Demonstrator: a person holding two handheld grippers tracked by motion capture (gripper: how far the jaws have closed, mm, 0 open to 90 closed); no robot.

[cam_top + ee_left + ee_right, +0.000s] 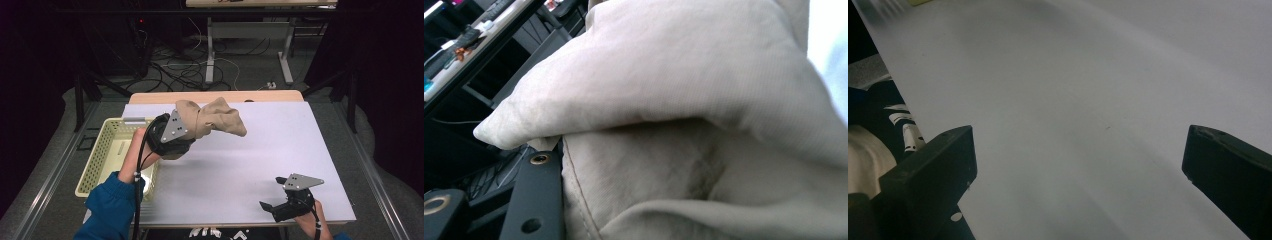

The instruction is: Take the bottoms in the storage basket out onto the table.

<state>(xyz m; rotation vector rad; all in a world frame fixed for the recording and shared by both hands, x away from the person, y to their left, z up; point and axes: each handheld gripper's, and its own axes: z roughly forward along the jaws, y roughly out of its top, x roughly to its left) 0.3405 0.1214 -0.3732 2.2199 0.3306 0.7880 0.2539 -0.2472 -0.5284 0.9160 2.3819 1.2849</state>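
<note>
Gripping beige cloth (212, 119) in left claw (187, 131), yellow basket (102, 150) beside, right claw (274, 192) open

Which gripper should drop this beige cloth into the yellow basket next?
Left. The left gripper is shut on the beige cloth beside the yellow basket; the right gripper sits open at the table's near edge.

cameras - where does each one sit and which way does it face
High view: above the person's side, looking forward and down on the table; shows both forearms, the left hand-held gripper shut on a beige cloth, the right hand-held gripper and a basket.
Left gripper view: rides the left hand-held gripper, facing the cloth close up; one black jaw shows.
Right gripper view: rides the right hand-held gripper, facing bare table; both jaws stand apart.
Shared: the high and left gripper views both show the cloth.
</note>
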